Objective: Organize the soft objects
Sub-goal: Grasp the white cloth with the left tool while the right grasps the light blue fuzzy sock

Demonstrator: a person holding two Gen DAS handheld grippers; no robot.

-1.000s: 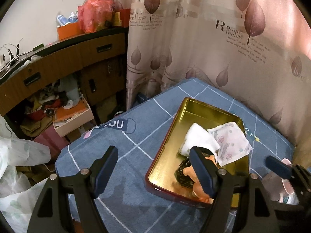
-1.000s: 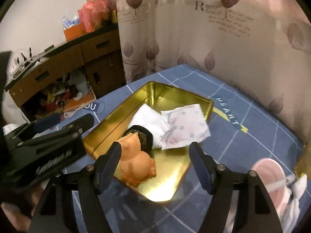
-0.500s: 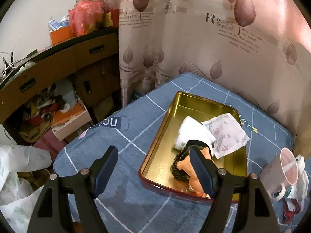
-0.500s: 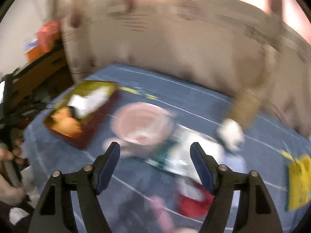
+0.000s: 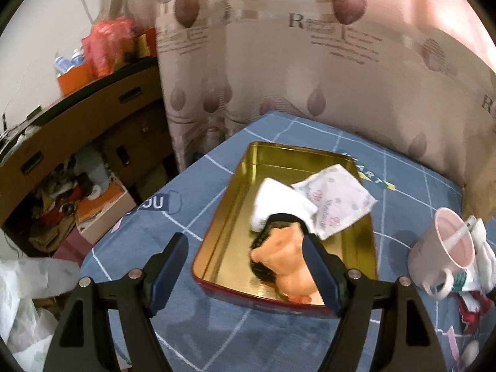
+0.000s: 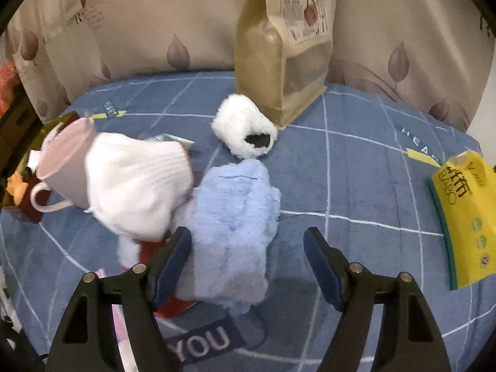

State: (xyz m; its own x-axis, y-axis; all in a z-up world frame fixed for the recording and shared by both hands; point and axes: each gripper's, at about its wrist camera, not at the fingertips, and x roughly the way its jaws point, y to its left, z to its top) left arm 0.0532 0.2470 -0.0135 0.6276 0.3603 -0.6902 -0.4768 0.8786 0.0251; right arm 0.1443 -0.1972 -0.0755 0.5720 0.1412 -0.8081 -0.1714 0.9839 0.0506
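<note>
Fleecy and light blue, the plush cloth (image 6: pixel 235 232) lies bunched mid-bed, just beside the white sock (image 6: pixel 136 186). It should compress easily and weigh little; pinch a thick fold at its near end. Right gripper (image 6: pixel 248 263) stands wide, empty, over it. Left gripper (image 5: pixel 245 266) also wide, empty.

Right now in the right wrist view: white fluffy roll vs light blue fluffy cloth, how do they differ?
Colour: the white fluffy roll is white with a dark opening at one end; the light blue fluffy cloth is pale blue throughout.
Shape: the roll is a compact tube; the cloth is a loose, larger heap.
Place: the roll lies beside the tan pouch, clear of the right gripper; the cloth sits between its open jaws, untouched.
Both are plush and rest on the blue blanket.
</note>
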